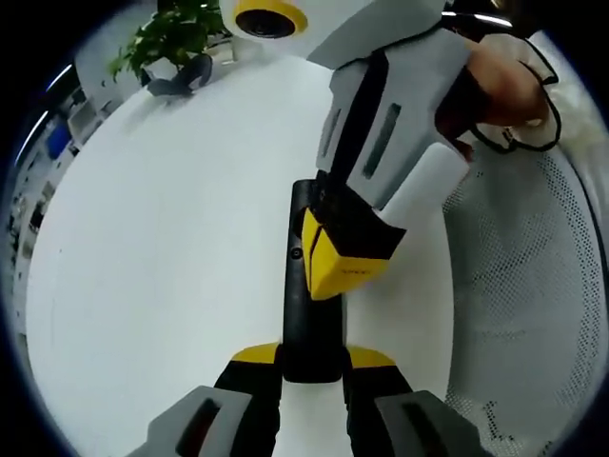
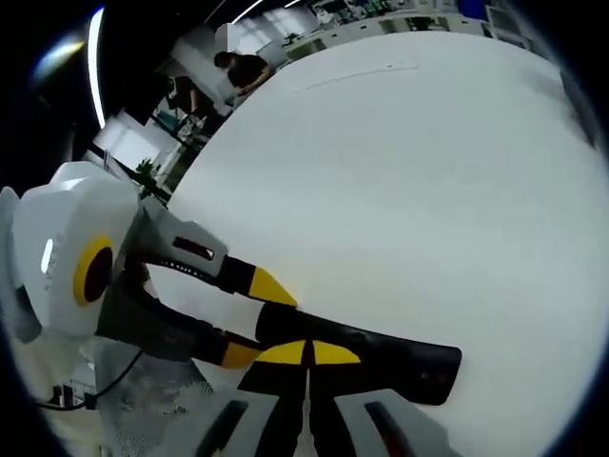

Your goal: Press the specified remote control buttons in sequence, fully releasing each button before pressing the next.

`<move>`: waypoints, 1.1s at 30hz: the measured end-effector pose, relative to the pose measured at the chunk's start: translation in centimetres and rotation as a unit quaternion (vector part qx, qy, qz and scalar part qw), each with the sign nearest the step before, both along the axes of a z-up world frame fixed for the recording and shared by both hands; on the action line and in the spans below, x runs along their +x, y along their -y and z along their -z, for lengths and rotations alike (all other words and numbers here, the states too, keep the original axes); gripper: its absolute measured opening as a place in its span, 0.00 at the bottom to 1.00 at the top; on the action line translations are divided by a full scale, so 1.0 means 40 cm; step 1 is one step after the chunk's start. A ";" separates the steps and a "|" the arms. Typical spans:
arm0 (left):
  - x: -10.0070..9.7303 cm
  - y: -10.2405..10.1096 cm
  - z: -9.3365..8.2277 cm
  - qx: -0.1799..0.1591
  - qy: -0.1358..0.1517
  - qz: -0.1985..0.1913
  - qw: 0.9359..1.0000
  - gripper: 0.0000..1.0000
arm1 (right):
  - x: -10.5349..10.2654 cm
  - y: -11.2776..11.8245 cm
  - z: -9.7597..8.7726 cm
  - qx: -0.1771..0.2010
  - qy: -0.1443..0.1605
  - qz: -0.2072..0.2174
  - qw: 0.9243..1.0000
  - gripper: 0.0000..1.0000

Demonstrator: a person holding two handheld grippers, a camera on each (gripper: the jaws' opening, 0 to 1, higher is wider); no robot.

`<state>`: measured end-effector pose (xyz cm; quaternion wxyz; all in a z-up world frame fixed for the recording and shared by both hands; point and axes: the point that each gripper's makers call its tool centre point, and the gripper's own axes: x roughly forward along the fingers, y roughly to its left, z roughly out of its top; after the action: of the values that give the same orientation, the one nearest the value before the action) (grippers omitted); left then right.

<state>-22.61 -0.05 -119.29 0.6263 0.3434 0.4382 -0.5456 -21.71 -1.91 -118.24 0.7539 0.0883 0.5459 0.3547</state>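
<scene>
Open-plan office — large white table (image 2: 409, 181), potted plant (image 1: 171, 38), desks and shelving behind, person (image 2: 243, 69) at a desk

Surface: white table (image 1: 171, 238) | On it: black remote (image 1: 309, 314) laid flat, held between the left tongs' (image 1: 312, 367) jaws | Far edge: potted plant (image 1: 176, 38) seen

Left claw (image 1: 312, 367): grey moulded shells with dark recessed slots at bottom of left gripper view, black inner arms, yellow tips. Right claw (image 1: 328, 257) came in from upper right of that view: same grey housing, black slots, yellow wedge tips. Hand (image 1: 500, 90) at upper right wore a black strap or cord. Right gripper view: left claw body white, rounded, with a yellow ring around a black disc at left.
</scene>
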 end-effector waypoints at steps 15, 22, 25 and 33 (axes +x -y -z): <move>-0.001 0.001 0.000 -0.019 0.016 -0.009 1.000 0.23 | 0.012 0.001 0.006 -0.013 -0.012 0.029 0.999 0.00; -0.001 0.001 0.000 -0.015 0.015 -0.008 1.000 0.23 | 0.015 0.004 0.005 -0.002 -0.020 0.039 0.999 0.00; -0.001 0.001 0.001 -0.013 0.016 -0.010 1.000 0.23 | 0.006 0.003 -0.001 0.004 -0.002 0.024 1.000 0.00; -0.001 0.001 0.000 -0.027 0.024 -0.029 0.999 0.22 | 0.028 0.018 -0.036 0.026 0.047 0.036 0.998 0.00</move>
<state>-22.64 -0.10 -119.30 0.6607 0.3268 0.4184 -0.5307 -20.57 -2.63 -116.81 0.7886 0.1106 0.4969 0.3448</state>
